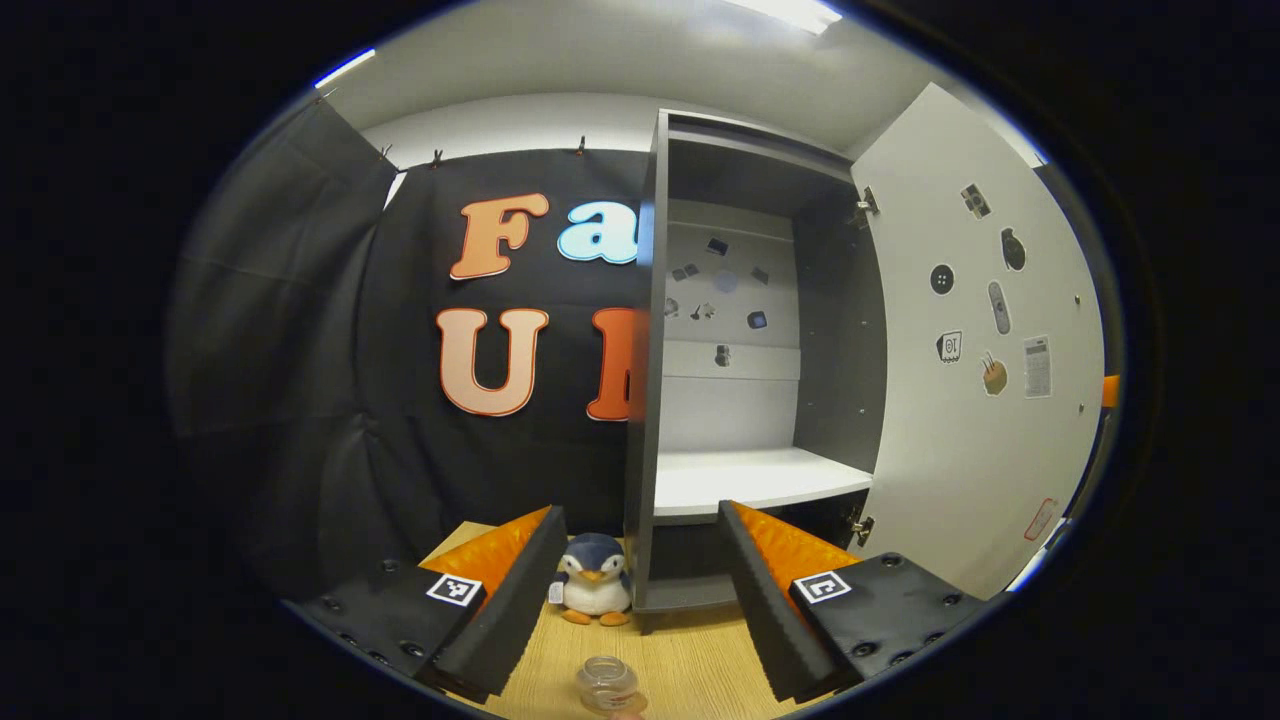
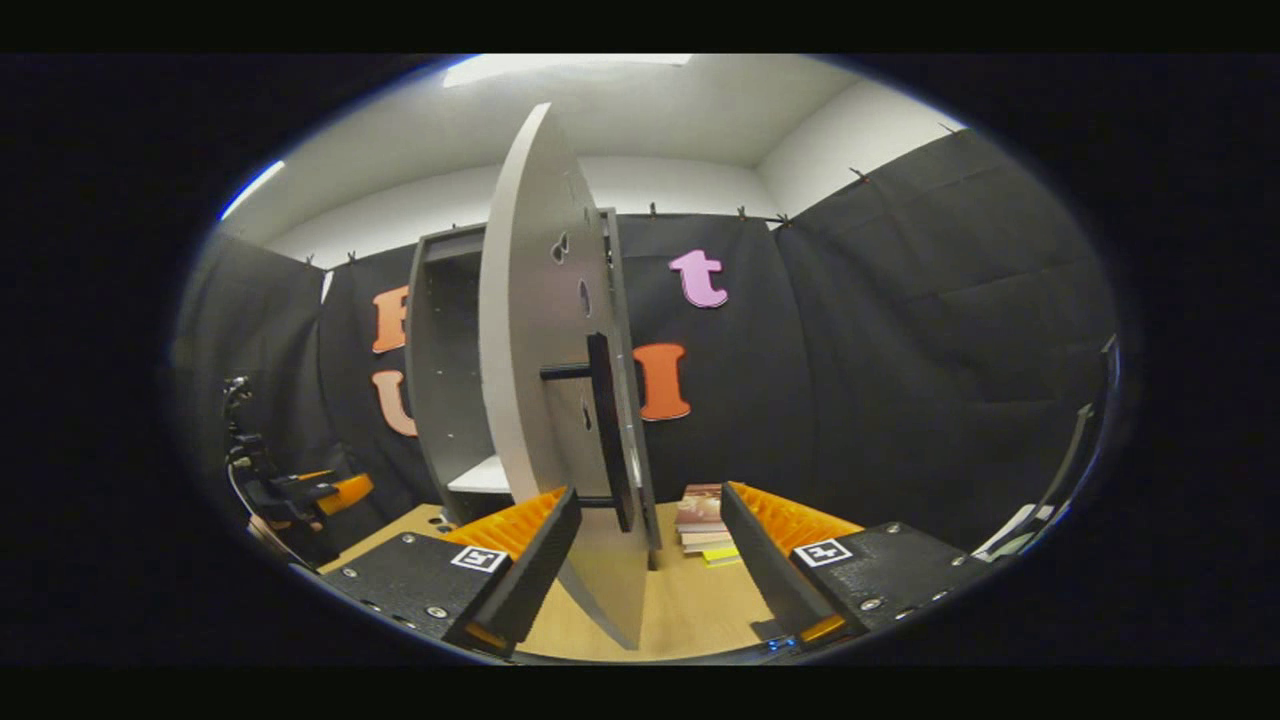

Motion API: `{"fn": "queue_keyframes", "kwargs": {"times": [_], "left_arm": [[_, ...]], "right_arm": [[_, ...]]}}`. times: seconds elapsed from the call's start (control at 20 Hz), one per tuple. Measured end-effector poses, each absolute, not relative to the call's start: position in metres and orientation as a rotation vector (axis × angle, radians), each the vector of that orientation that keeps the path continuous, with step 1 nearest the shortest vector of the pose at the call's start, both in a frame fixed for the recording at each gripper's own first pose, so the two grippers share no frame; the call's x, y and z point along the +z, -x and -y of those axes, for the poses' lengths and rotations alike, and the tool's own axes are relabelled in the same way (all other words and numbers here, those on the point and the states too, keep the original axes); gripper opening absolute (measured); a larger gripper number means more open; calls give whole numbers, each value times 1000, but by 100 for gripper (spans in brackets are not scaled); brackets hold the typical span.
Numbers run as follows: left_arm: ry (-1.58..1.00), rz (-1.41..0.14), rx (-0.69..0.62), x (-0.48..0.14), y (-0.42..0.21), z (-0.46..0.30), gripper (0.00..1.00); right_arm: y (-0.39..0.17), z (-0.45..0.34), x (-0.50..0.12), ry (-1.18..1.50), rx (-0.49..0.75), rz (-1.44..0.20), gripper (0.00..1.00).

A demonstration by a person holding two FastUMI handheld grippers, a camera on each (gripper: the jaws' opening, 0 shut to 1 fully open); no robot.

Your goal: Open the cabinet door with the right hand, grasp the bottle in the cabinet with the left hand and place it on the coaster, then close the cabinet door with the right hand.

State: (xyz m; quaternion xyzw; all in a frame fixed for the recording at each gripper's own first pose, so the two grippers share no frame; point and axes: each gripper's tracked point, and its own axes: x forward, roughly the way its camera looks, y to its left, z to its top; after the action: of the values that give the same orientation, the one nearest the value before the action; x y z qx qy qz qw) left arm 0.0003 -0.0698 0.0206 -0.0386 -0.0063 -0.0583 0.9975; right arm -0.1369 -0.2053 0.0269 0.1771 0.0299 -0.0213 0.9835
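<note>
- Left gripper view: the left gripper (image 1: 640, 590) hangs over the wooden table (image 1: 690, 660) with its jaws spread wide and nothing between them. The bottle (image 1: 608, 684) stands on the table at the bottom edge, just below the fingertips; whether it sits on the coaster cannot be told, since only a sliver shows beneath it. A toy penguin (image 1: 594, 592) sits against the foot of the cabinet (image 1: 745, 400), whose white shelf (image 1: 755, 478) is bare. The cabinet door (image 1: 985, 380) stands swung out to the right.
- Right gripper view: the right gripper (image 2: 650, 560) faces the door's edge, jaws open, the dark bar handle (image 2: 606, 430) between and ahead of its fingers, not clasped. A stack of books (image 2: 702, 522) lies on the table behind; the left gripper (image 2: 315, 492) shows far left.
- Judging by this, closing the door is the step in hand: the right gripper would do well to take the handle squarely or press flat on the panel, then swing it in a smooth arc, with the left gripper kept clear.
</note>
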Motion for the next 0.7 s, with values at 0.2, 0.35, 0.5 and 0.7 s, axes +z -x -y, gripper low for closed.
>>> {"fn": "queue_keyframes", "kwargs": {"times": [0.2, 0.35, 0.5, 0.7], "left_arm": [[69, 13, -119, 18, -14, 57, 99], [69, 13, -99, 15, -26, 39, 98], [74, 15, -80, 15, -33, 21, 98], [87, 19, -53, 13, -44, -2, 97]], "right_arm": [[117, 170, 37, -408, 58, -53, 89], [98, 140, 49, -419, 118, -32, 89], [82, 120, 57, -401, 150, -24, 88], [60, 81, 67, -374, 222, -21, 88]]}}
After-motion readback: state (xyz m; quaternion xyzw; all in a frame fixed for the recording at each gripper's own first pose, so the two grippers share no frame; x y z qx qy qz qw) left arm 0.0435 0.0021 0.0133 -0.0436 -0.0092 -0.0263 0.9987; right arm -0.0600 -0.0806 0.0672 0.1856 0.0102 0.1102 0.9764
